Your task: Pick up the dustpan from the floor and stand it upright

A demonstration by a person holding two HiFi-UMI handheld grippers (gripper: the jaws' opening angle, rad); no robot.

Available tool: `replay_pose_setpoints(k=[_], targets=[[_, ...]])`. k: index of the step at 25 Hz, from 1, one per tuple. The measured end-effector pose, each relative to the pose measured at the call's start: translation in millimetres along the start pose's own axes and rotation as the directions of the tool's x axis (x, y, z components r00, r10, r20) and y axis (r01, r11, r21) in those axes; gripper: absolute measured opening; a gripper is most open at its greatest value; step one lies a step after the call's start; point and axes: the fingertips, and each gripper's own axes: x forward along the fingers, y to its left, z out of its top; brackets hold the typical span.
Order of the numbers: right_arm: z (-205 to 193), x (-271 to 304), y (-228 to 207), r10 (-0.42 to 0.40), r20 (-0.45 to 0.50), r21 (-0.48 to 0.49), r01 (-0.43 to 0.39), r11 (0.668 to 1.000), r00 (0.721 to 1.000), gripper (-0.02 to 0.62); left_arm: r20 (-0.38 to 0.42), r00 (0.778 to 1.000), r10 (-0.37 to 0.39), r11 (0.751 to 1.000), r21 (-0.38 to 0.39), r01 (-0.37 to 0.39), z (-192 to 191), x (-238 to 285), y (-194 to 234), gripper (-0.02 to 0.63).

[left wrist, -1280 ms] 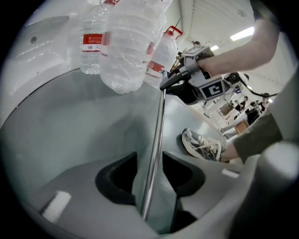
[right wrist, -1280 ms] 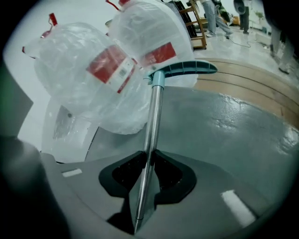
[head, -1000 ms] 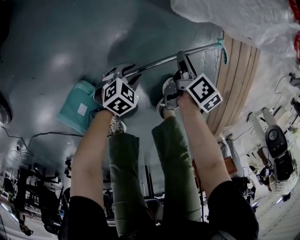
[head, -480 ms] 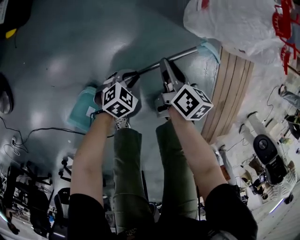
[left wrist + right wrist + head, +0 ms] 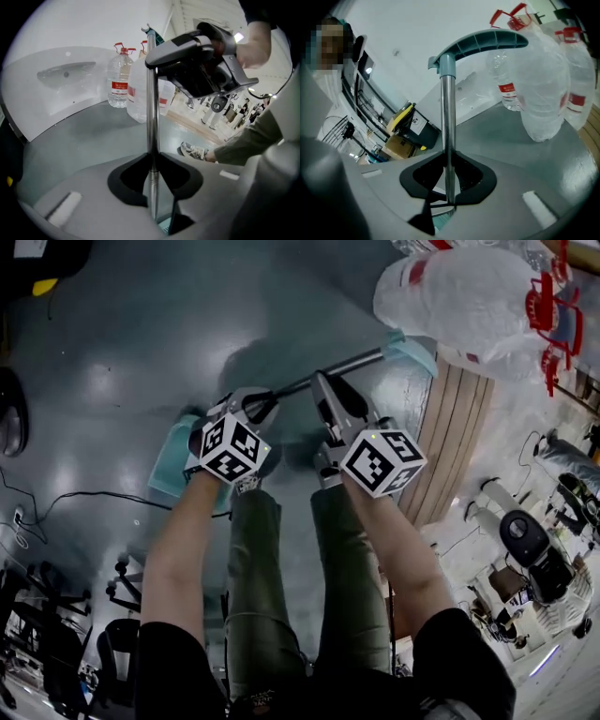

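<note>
1. The left gripper [image 5: 151, 161] just closed its jaws onto the dustpan pole [image 5: 354, 361]; the right gripper [image 5: 448, 177] clamps it too.
2. The pole runs away from the teal pan [image 5: 174, 461], and the left's nearer the pan.
3. Pan's maybe off the floor [image 5: 112, 334], can't tell.

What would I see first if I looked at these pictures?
The shiny metal pole of the dustpan, in the middle of the head view, with the left gripper and right gripper both clamped on it; the left one's jaws have just closed. Its teal pan peeks out beside the left gripper, and big clear water bottles with red caps stand at the top right.
</note>
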Motion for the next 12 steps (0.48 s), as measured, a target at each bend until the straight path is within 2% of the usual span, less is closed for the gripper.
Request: replay_pose_setpoints(k=[3,6,12], targets=[[3,-4,53,0.084,-0.014,-0.118,-0.085,0.989,0.996,0.077,0.041,0.999,0.016,1.0,0.001,-0.016,0,-37,4,0.129],[26,-8,90,0.157,-0.036,-0.245,-0.161,0.956,0.987,0.077,0.08,0.995,0.057,0.998,-0.001,-0.057,21,-57,16,0.129],[76,0,177,0.291,-0.053,-0.481,-0.28,0.831,0.955,0.08,0.179,0.975,0.133,0.991,-0.008,-0.134,72,-109,60,0.13]])
